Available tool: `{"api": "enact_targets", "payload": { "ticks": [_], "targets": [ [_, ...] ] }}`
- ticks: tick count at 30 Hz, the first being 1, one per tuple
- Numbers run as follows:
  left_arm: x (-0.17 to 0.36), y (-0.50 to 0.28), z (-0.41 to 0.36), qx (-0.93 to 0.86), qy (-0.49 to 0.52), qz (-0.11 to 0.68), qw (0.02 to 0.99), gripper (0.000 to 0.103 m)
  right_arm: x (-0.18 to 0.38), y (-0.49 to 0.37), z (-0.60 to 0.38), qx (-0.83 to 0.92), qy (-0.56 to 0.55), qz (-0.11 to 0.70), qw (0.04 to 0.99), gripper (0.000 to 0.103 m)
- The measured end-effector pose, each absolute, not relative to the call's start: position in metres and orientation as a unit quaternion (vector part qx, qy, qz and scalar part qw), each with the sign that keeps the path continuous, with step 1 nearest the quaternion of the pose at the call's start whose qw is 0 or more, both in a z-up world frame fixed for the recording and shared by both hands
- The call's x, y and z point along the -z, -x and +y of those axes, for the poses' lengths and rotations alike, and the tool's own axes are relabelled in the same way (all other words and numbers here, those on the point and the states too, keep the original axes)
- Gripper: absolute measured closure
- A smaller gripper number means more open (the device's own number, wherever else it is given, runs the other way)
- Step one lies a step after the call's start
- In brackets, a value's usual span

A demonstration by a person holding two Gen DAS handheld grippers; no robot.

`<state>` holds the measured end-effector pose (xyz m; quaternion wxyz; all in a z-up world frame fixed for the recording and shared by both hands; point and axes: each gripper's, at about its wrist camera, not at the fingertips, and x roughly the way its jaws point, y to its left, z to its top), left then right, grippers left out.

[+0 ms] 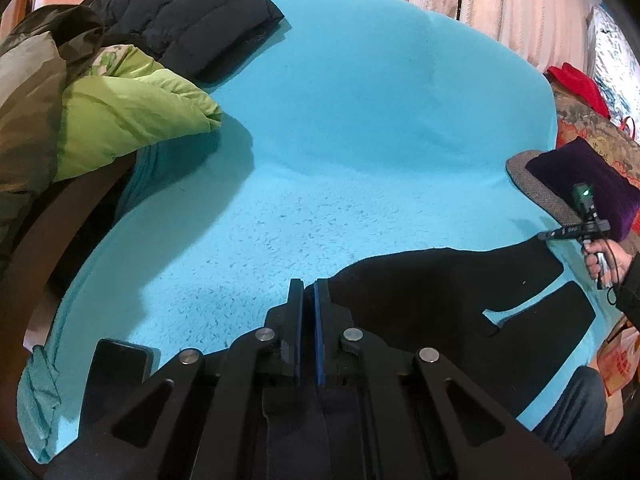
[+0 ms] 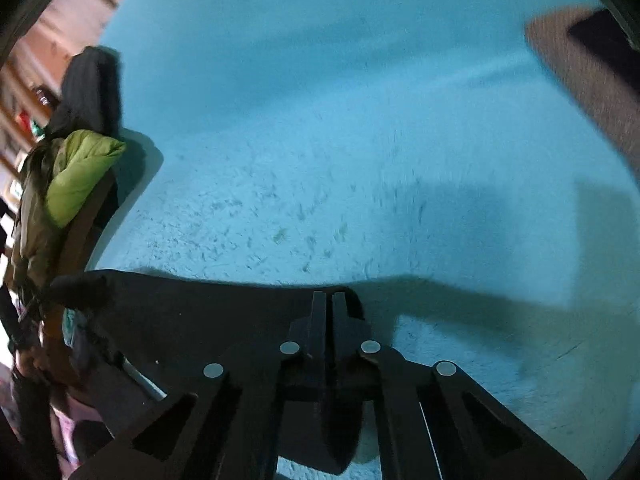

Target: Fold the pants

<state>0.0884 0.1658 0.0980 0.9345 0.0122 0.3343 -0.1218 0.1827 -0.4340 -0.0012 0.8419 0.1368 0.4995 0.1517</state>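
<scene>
**Black pants pinched at both ends on the turquoise bed**

The black fabric pants (image 1: 432, 304) lay along the near edge of a bed covered with a fuzzy turquoise fleece blanket (image 1: 352, 128), their two legs splitting apart toward the right side of the left wrist view. The left tongs (image 1: 308, 286) were closed almost completely, with only a sliver between the blue-lined pads, and dark cloth of the pants ran between them and under the frame. The right tongs (image 2: 329, 298) were likewise pressed together on the edge of the pants (image 2: 192, 312), the cloth sagging away to the left in a long dark band. In the left view the right device showed small at the far right, with the person's right hand (image 1: 600, 260) wrapped around its handle just past the leg ends.

At the left edge of the bed a lime-green puffy jacket (image 1: 132, 108) was heaped against a black quilted jacket (image 1: 180, 12). A dark purple velvet cushion (image 1: 580, 184) sat on a grey mat at the right. A dark phone (image 1: 120, 364) lay flat on the blanket just beside the left tongs.
</scene>
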Motion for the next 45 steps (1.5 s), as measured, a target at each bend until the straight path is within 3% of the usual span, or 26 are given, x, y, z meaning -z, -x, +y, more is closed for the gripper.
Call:
{"api": "enact_targets", "payload": {
  "ticks": [10, 17, 19, 22, 23, 26, 31, 45],
  "targets": [
    [-0.082, -0.022, 0.181, 0.153, 0.008, 0.303, 0.940, 0.100, -0.063, -0.040, -0.423, -0.214, -0.009, 0.382, 0.899, 0.102],
    [-0.028, 0.031, 0.221, 0.144, 0.146, 0.331, 0.921, 0.098, -0.013, 0.051, -0.410, -0.207, 0.053, 0.414, 0.885, 0.101],
    [-0.015, 0.044, 0.243, 0.128, 0.232, 0.334, 0.905, 0.083, -0.003, 0.057, -0.416, -0.187, 0.047, 0.416, 0.888, 0.096],
    [-0.011, 0.059, 0.263, 0.135, 0.351, 0.317, 0.871, 0.046, 0.001, 0.066, -0.425, -0.167, 0.011, 0.402, 0.900, 0.090],
    [-0.010, 0.062, 0.267, 0.139, 0.388, 0.313, 0.856, 0.040, 0.001, 0.070, -0.432, -0.163, -0.002, 0.395, 0.904, 0.087],
    [0.000, 0.065, 0.268, 0.162, 0.499, 0.315, 0.791, 0.034, 0.005, 0.074, -0.438, -0.147, -0.036, 0.382, 0.912, 0.079],
    [0.031, 0.049, 0.240, 0.184, 0.583, 0.362, 0.704, 0.033, 0.013, 0.076, -0.437, -0.147, -0.059, 0.384, 0.910, 0.079],
    [0.048, 0.035, 0.239, 0.162, 0.591, 0.341, 0.713, 0.037, 0.003, 0.097, -0.439, -0.152, -0.105, 0.374, 0.909, 0.073]
  ]
}}
